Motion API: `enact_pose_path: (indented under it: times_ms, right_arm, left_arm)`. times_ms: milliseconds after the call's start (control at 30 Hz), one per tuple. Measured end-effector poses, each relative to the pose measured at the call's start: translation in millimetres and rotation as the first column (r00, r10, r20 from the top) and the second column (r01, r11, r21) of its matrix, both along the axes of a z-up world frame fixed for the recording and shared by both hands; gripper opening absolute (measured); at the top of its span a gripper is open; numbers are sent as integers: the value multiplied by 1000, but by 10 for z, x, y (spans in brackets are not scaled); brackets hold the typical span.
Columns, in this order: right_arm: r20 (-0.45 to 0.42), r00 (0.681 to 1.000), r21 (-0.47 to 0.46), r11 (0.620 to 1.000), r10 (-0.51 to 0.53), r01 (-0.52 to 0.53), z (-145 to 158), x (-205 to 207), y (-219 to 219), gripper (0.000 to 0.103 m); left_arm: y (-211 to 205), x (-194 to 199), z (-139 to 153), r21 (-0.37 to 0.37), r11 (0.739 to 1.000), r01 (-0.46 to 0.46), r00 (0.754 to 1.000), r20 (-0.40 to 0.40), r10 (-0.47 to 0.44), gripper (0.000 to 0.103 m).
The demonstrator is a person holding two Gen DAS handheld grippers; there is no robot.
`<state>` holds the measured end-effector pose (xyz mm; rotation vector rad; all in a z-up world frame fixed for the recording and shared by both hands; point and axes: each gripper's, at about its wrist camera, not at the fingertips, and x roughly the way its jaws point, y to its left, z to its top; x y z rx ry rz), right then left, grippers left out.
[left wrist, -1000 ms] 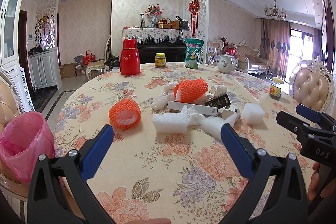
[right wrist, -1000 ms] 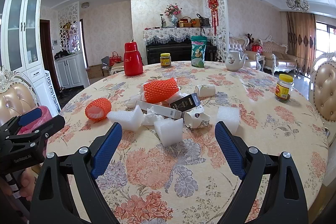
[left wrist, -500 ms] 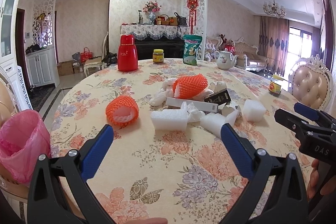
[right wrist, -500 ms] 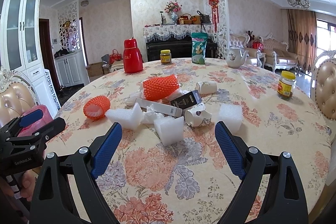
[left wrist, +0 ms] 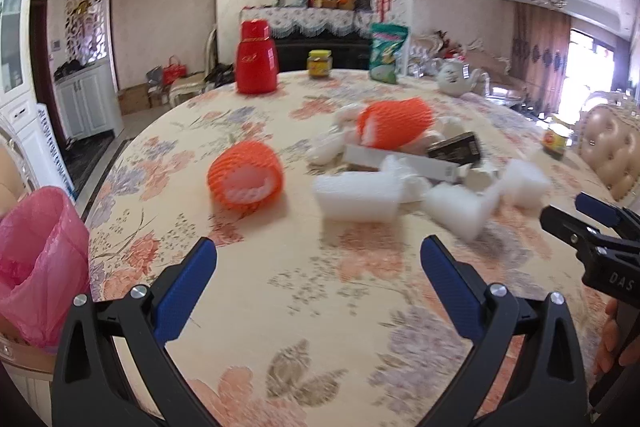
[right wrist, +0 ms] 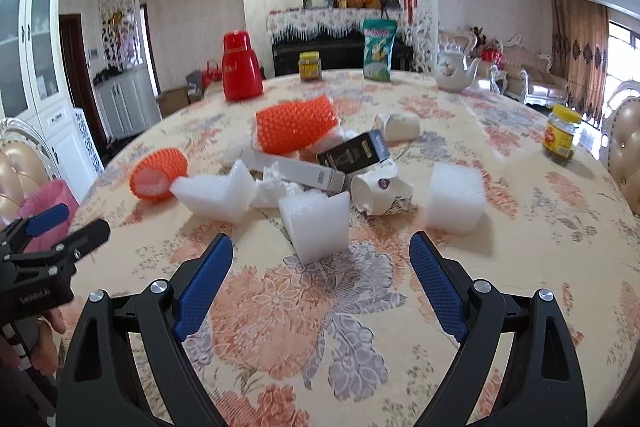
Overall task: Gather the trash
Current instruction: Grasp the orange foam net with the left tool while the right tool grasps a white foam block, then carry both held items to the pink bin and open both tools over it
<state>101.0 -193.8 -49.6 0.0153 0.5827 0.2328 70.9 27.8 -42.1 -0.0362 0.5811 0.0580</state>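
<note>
Ahead of the right gripper (right wrist: 320, 255), spread wide and empty, stands a white foam block (right wrist: 316, 227), nearer it than the left gripper (left wrist: 318, 259), likewise agape.

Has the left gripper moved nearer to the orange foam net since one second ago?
Yes. In the left wrist view the left gripper has come forward over the table: the near orange foam net and the red thermos both appear larger and closer than before.

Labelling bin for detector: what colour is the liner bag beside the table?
Translucent pink plastic liner bag; clearest in the left wrist view.
</note>
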Motion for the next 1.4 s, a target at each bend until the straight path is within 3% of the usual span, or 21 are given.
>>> enact_pose_path:
  times_ms: [200,600,900,1000,1067,1233,1400]
  right_arm:
    - [-92,996,-29,999,19,-22,-167,424,147,85]
    - [-217,975,-78,995,48,-66,-442,999,349,85]
    - [-243,968,-95,991,66,-92,-567,1121,380,85]
    - [-240,969,-91,992,64,-88,-582,1129,372,82]
    - [-237,969,-83,993,63,-85,-577,1122,356,55]
    - [-198,978,-77,994,64,-80,-500,1008,342,55]
    - [-146,987,-68,995,66,-76,-350,800,343,54]
  left_arm:
    - [368,462,-131,-70,996,-53,995,-88,46,99]
    - [930,1608,-394,-87,978,-191,959,-231,167,98]
    - [1020,1897,-523,-73,971,-226,946,-255,201,97]
    - [1013,1889,-552,-102,975,-196,953,-252,165,80]
    - [992,1861,-541,-113,976,-187,957,-244,155,69]
    - [932,1705,-456,-130,977,-168,969,-205,139,45]
    - [923,1395,-389,-167,976,-143,979,-171,114,37]
